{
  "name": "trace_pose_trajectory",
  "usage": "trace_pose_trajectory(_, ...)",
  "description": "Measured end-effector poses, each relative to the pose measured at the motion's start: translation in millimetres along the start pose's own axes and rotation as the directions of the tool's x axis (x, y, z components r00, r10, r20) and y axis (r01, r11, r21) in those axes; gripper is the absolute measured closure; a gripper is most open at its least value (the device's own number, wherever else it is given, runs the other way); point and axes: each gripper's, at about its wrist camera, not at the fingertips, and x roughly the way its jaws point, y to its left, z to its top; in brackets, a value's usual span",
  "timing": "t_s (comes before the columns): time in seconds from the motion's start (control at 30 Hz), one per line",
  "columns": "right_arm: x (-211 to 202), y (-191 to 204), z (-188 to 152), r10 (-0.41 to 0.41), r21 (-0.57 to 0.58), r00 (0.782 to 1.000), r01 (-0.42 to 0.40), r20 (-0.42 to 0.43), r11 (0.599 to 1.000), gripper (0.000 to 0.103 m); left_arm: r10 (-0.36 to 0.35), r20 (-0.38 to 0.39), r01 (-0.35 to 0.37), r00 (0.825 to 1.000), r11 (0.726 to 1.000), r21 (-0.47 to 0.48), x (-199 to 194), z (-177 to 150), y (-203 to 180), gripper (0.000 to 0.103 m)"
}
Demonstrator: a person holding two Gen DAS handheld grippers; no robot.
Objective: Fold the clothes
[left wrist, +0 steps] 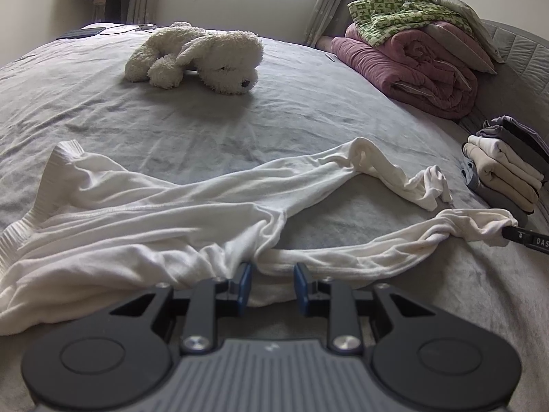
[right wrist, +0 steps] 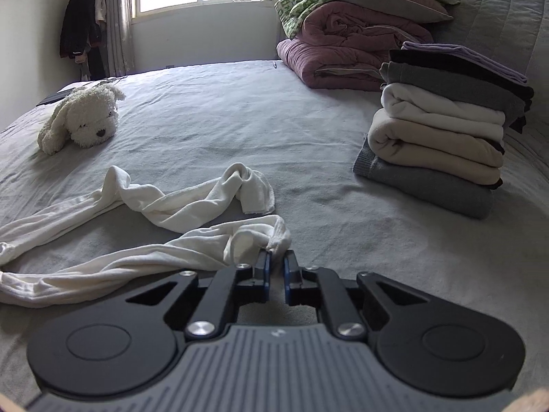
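The white knit long-legged garment (left wrist: 144, 219) sprawls twisted across the grey bedsheet (left wrist: 308, 110), well short of the fluffy white plush dog (left wrist: 195, 58). The right gripper (right wrist: 277, 262) pinches one leg's cuff, ready to straighten it; the left gripper (left wrist: 271, 283), jaws part-open, rests at the crotch. A stack of folded clothes (right wrist: 442, 130) crowds the right side.

grey bed (left wrist: 308, 110), white garment (left wrist: 144, 219) spread on it, plush dog (left wrist: 199, 58), folded clothes stack (right wrist: 442, 130), rolled quilts (left wrist: 411, 65)

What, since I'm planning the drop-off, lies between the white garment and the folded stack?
Nothing visible: only bare grey sheet separates the white garment from the folded stack; the plush dog lies well away.
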Motion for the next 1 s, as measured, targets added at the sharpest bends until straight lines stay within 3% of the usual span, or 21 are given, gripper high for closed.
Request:
trace_pose_trajectory(0.3, -79.7, -30.5, 8.7, -0.017, 0.074, 0.999, 0.014, 0.029, 0.997, 0.094, -0.006, 0.018, 0.006, 1.0, 1.0, 0.003, -8.8, 1.3, -1.8, 0.075)
trace_pose_trajectory(0.5, -105.2, -56.6, 13.4, -0.034, 0.179, 0.998, 0.042, -0.048, 0.983, 0.095, 0.008, 0.03, -0.007, 1.0, 0.999, -0.031, -24.7, 3.4, 7.4, 0.075)
trace_pose_trajectory(0.67, -90.1, -73.3, 0.6, -0.087, 0.223, 0.989, 0.113, -0.123, 0.968, 0.103, 0.066, 0.009, -0.066, 0.998, 0.995, -0.073, -39.3, -2.6, 26.2, 0.074)
trace_pose_trajectory(0.8, -68.9, -87.2, -14.1, -0.085, 0.299, 0.98, 0.137, -0.18, 0.944, 0.102, 0.11, -0.028, -0.113, 0.993, 0.982, -0.151, -47.2, -6.9, 49.2, 0.072)
trace_pose_trajectory(1.0, -58.6, -60.7, -18.2, 0.025, 0.301, 0.983, 0.031, -0.179, 0.953, 0.089, 0.166, -0.047, -0.173, 0.985, 0.947, -0.272, -63.6, -10.5, 85.7, 0.068)
